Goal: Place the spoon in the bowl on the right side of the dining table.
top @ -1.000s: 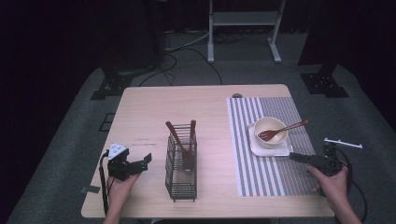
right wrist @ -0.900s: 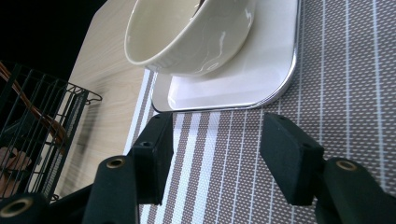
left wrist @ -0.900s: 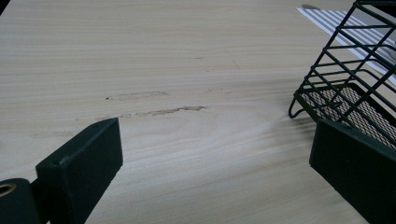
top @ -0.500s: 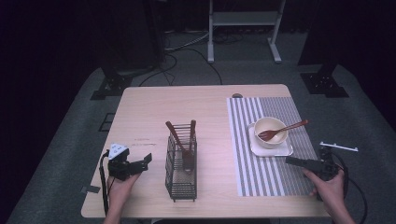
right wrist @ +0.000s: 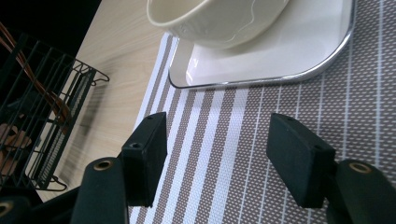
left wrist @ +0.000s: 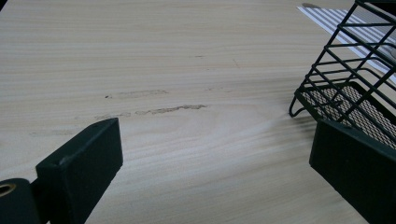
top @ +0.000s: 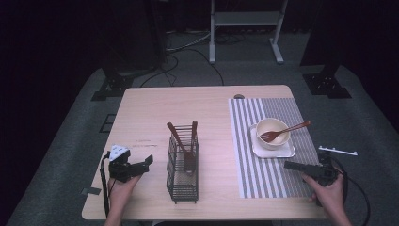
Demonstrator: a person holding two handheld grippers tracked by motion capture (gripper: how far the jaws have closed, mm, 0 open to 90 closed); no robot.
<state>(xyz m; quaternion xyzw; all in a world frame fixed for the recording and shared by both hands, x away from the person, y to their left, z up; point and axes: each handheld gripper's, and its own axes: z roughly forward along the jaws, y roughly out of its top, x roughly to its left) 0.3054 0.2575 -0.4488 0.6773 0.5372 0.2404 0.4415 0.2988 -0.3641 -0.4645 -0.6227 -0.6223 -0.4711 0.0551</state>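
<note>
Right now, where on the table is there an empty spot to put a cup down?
The wooden table is bare along its far side and left half, behind and left of the wire basket. The striped mat has a free strip near the right gripper. It is crowded around the bowl on its plate.

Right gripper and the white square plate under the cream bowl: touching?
Apart. The right gripper view shows striped mat between the open right gripper and the white square plate.

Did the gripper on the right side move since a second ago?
Yes, a little. The right gripper slid toward the person, farther from the plate on the striped mat. Its jaws have been opening, with nothing between them.
</note>
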